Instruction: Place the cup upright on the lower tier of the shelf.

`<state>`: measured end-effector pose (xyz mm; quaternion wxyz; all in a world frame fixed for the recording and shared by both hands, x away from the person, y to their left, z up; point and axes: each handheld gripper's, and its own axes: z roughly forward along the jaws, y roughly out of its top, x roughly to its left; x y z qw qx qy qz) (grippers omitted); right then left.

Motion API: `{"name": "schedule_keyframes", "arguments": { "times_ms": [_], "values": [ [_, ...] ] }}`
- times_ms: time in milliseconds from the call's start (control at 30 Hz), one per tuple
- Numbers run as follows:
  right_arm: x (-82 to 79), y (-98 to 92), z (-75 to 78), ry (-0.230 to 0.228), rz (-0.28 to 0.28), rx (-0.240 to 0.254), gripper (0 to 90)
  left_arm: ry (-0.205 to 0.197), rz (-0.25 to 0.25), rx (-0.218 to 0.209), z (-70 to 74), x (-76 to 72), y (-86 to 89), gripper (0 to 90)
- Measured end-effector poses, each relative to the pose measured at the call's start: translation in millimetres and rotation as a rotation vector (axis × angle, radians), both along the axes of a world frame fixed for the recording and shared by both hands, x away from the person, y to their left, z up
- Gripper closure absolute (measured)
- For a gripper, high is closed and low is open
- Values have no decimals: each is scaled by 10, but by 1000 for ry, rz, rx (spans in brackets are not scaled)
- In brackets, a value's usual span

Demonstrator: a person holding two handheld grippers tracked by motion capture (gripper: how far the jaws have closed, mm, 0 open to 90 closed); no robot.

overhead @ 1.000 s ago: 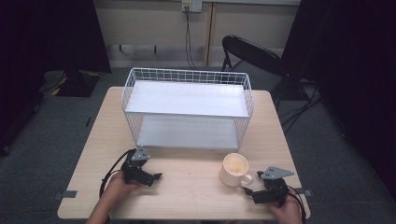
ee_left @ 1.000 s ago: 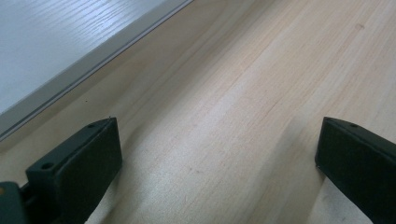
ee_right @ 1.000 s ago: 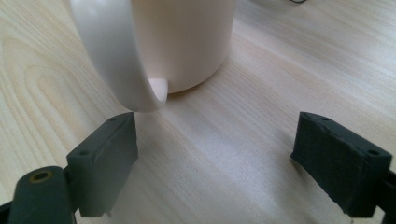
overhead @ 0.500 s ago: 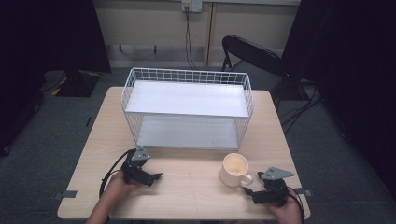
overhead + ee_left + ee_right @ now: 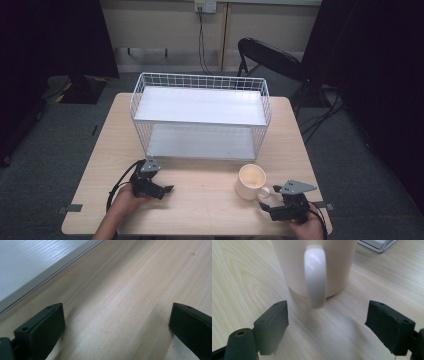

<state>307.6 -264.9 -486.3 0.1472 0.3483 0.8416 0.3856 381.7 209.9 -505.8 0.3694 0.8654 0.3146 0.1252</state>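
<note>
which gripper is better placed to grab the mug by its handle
The right gripper: its open jaws face the cream mug's handle close ahead. The left gripper is open over bare table, farther away.

Your left hand (image 5: pixel 125 200) holds left gripper (image 5: pixel 167 189) low at table's near left, jaws spread wide. Your right hand (image 5: pixel 306 227) holds right gripper (image 5: pixel 263 206) at near right, jaws wide apart, gripping nothing.

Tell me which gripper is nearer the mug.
Right. The right gripper sits just short of the mug, fingers open and facing its handle. The left gripper rests well off to the mug's left, open over bare table.
</note>
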Motion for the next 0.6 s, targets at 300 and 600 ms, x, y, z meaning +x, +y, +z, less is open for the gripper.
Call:
{"name": "schedule_keyframes", "arguments": {
  "times_ms": [300,600],
  "values": [
    [-44,74,77,-23,25,27,182,0,0,0,0,0,0,0],
    [-64,137,126,-45,24,43,310,0,0,0,0,0,0,0]
  ]
}}
